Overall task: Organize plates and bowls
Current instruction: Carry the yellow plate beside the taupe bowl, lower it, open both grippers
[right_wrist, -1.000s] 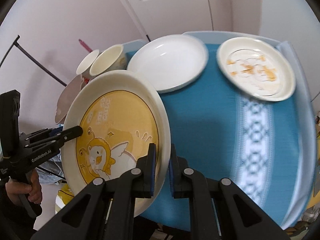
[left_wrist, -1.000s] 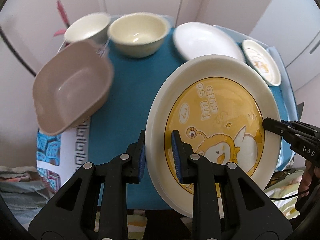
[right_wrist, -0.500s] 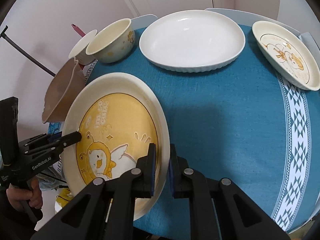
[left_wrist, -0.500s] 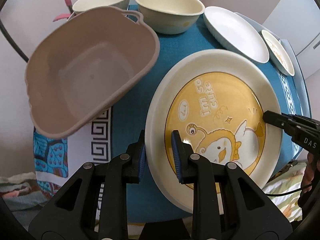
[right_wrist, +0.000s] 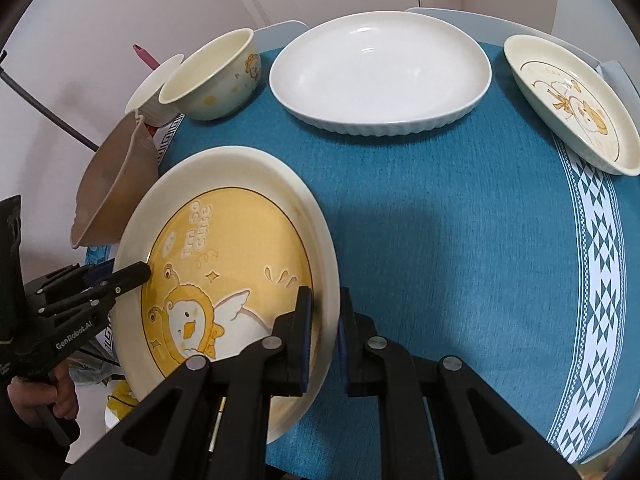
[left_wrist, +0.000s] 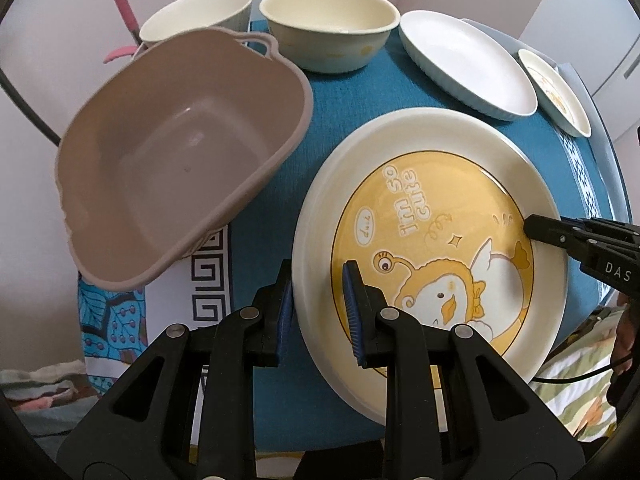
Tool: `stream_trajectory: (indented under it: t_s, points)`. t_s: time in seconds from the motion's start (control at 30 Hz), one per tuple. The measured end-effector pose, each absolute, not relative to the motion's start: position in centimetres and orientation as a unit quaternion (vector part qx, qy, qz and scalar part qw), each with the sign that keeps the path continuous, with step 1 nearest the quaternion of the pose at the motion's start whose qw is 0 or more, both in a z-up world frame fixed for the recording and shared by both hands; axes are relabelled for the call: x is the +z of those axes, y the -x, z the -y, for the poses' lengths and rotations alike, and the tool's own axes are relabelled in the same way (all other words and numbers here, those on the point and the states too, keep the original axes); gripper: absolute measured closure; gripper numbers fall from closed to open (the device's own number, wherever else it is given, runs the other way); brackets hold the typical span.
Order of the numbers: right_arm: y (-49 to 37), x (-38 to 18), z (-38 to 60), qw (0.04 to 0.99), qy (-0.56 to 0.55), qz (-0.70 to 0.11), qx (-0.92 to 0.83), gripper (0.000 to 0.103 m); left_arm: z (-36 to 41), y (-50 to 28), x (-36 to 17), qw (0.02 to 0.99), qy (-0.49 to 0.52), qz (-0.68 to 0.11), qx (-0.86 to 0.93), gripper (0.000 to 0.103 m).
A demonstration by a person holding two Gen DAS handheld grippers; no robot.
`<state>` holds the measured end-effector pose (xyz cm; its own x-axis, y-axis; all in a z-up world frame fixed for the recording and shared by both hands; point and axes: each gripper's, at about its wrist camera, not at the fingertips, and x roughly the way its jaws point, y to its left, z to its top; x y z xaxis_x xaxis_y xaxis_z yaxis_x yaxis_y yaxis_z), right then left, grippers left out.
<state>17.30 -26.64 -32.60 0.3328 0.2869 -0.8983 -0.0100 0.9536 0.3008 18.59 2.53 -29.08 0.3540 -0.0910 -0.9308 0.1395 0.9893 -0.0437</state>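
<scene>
Facing up, yellow plate [left_wrist: 432, 240] tilts between both grippers' jaws.

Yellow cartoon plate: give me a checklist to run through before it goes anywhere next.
1. Left claw pinches the rim of the yellow cartoon plate: ok.
2. Right claw pinches the opposite rim: ok.
3. Plate clear of the white oval dish and the small cartoon plate: ok.
4. Brown basin holds nothing that would block the plate: ok.
5. Basin sits securely; it overhangs the tablecloth edge: cannot tell.
6. Two cream bowls apart from the plate: ok.
</scene>
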Motion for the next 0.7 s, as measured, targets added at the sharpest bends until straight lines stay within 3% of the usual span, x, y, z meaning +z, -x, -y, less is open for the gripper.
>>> stream_trajectory:
  t_s: [0.3,0.57,0.63,0.7]
  points:
    - [-17.1,-32.1,26.8,0.81,-0.122,-0.565,0.095,0.092,-0.5,-17.5,-27.9,0.83,-0.051,-0.554,-0.04,0.071]
    - [-15.2,-28.4,28.8,0.827,-0.107,-0.538,0.124,0.092,1.9,-14.8,-23.2,0.852,-0.031,-0.523,-0.005,0.07]
    - [-14.9,-26.9,29.8,0.833,-0.103,-0.527,0.13,0.092,2.9,-14.6,-21.0,0.863,-0.023,-0.505,0.001,0.06]
    - [-14.7,-25.0,30.8,0.844,-0.095,-0.511,0.135,0.091,4.0,-13.9,-18.3,0.88,-0.012,-0.475,0.005,0.02]
